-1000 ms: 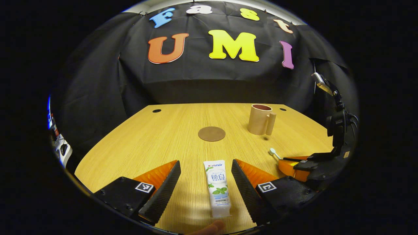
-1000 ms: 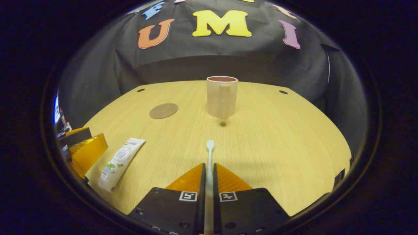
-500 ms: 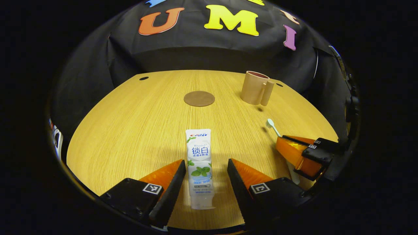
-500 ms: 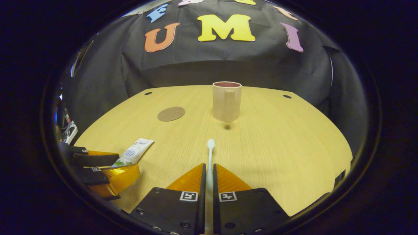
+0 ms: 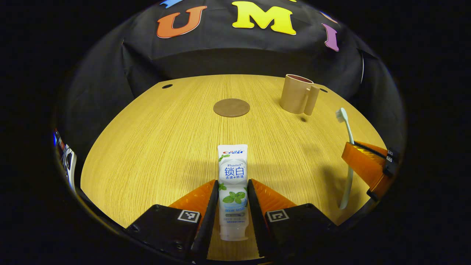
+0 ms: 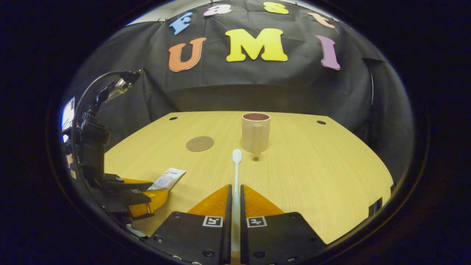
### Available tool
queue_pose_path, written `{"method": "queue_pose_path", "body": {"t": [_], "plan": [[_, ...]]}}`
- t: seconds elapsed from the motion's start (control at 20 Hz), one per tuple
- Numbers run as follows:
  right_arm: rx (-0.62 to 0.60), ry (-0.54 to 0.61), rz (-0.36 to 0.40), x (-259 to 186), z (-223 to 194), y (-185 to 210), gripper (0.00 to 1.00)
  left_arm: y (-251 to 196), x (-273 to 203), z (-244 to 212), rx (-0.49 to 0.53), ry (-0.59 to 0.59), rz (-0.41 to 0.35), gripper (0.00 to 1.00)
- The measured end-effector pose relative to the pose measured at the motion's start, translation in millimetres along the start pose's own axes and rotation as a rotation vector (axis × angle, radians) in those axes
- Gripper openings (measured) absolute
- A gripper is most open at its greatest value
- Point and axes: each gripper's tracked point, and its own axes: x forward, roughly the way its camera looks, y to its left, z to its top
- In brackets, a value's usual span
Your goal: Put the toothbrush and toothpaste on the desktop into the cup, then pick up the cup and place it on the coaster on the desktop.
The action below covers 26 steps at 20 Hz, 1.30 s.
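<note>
In the left gripper view, the left gripper (image 5: 232,191) has its fingers pressed on both sides of the toothpaste (image 5: 233,182), which lies flat on the table (image 5: 154,147). Beyond it sits the coaster (image 5: 231,107), then the cup (image 5: 296,98) — upright, well apart. At right, the right gripper (image 6: 235,198) clamps the toothbrush (image 6: 236,173), bristle head raised forward.

black left gripper (image 5: 232,206) body with screws and 2 square markers.

a light wooden table (image 5: 154,140) with small dark holes near its far corners, black cloth wall (image 6: 257,84) behind.
</note>
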Motion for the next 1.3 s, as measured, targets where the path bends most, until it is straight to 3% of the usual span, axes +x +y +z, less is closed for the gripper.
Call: {"method": "queue_pose_path", "body": {"t": [0.15,0.25,0.3,0.4,0.6,0.75,0.8,1.1,1.3], "plan": [[0.001,-0.021,0.01,-10.6,6.0,2.9,0.08,-1.0,-0.6,0.1,0.006,-0.003,-0.02,0.49],[0.0,-0.035,0.013,-17.9,10.4,4.0,0.08,-2.1,-0.6,2.0,-0.003,-0.017,-0.051,0.41],[0.002,-0.041,0.016,-21.1,12.7,4.5,0.08,-6.1,-0.3,3.8,-0.014,-0.03,-0.088,0.43],[0.0,-0.052,0.017,-28.0,18.0,6.2,0.08,-12.1,-0.6,5.9,-0.043,-0.05,-0.152,0.36],[-0.009,-0.078,0.013,-29.8,27.1,1.7,0.08,0.5,-6.7,13.8,-0.052,-0.11,-0.127,0.3],[-0.031,-0.098,0.01,-31.7,44.0,6.3,0.08,9.7,-20.9,33.1,-0.077,-0.189,-0.112,0.34],[-0.038,-0.109,0.01,-31.6,52.2,7.1,0.08,11.6,-26.4,44.0,-0.088,-0.225,-0.113,0.29],[-0.078,-0.183,0.006,-21.8,111.7,8.4,0.08,16.0,-57.8,112.2,-0.105,-0.445,-0.115,0.29],[-0.096,-0.227,0.049,-4.9,161.6,16.0,0.08,11.7,-67.0,140.7,-0.109,-0.514,-0.124,0.29]]}}
